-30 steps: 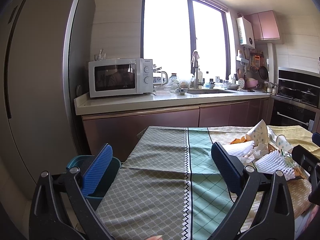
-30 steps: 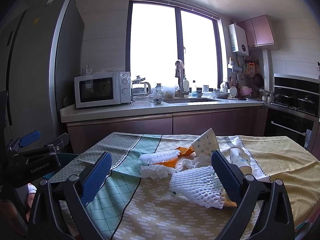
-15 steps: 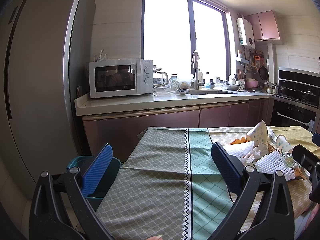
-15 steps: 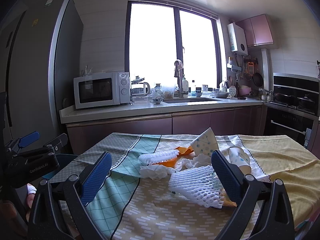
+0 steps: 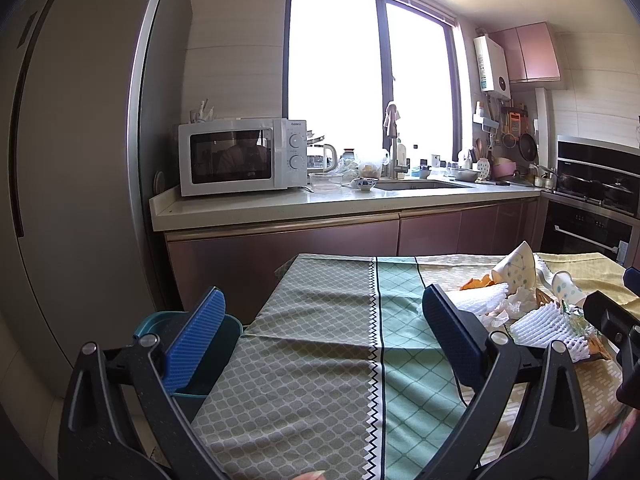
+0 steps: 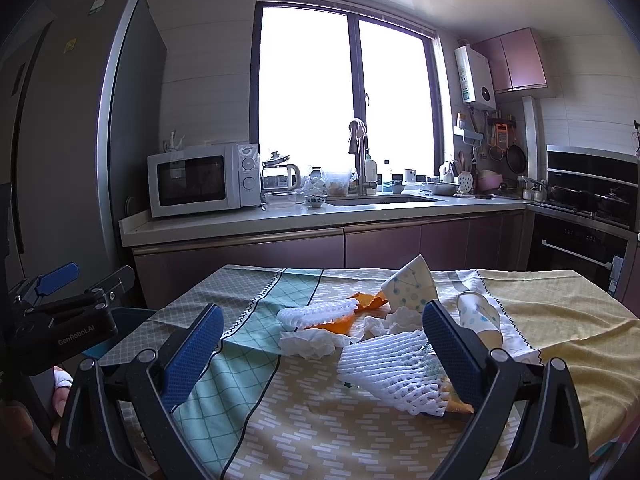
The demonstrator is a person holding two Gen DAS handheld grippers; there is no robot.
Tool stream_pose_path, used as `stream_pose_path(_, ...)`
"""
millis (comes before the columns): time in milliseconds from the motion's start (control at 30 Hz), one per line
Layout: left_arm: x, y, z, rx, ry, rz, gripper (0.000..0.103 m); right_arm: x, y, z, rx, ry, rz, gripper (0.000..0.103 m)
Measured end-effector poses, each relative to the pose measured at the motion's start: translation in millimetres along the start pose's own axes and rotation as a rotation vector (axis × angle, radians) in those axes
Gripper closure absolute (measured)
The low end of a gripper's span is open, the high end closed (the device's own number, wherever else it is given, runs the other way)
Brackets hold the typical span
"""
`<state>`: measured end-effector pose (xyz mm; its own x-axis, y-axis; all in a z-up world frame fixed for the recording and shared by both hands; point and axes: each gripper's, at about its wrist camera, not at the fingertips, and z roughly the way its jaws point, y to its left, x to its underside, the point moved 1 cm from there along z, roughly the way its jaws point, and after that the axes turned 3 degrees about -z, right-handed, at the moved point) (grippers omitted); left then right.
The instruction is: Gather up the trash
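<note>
Trash lies heaped on the clothed table (image 6: 280,412): a white foam fruit net (image 6: 394,368), a second foam net (image 6: 318,312) over orange peel (image 6: 340,322), crumpled tissue (image 6: 308,342), a dotted paper cup on its side (image 6: 480,318) and a tilted dotted paper cup (image 6: 408,286). My right gripper (image 6: 322,344) hovers open just short of the heap, nothing between its fingers. My left gripper (image 5: 322,336) stays open over the bare green cloth (image 5: 320,360), left of the heap (image 5: 536,312). A teal bin (image 5: 212,344) stands beside the table's left edge.
A tall fridge (image 5: 76,160) fills the left side. Behind the table runs a kitchen counter (image 5: 320,204) with a microwave (image 5: 240,156), kettle, sink and dishes. An oven (image 6: 580,256) sits at the right. The left gripper's body (image 6: 60,320) shows at the right view's left edge.
The right gripper has risen and edged slightly forward toward the heap. The left gripper has not visibly moved.
</note>
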<state>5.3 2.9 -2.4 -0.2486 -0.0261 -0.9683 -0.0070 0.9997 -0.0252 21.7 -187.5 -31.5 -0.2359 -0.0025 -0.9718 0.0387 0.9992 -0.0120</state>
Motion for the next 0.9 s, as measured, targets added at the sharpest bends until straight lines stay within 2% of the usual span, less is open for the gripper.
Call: stream_pose_path(900, -0.1, -3.8, 1.7, 0.015, 0.007, -0.007, 0.006, 1.2, -6.0, 3.5, 0.002, 0.005, 0.01, 0.007)
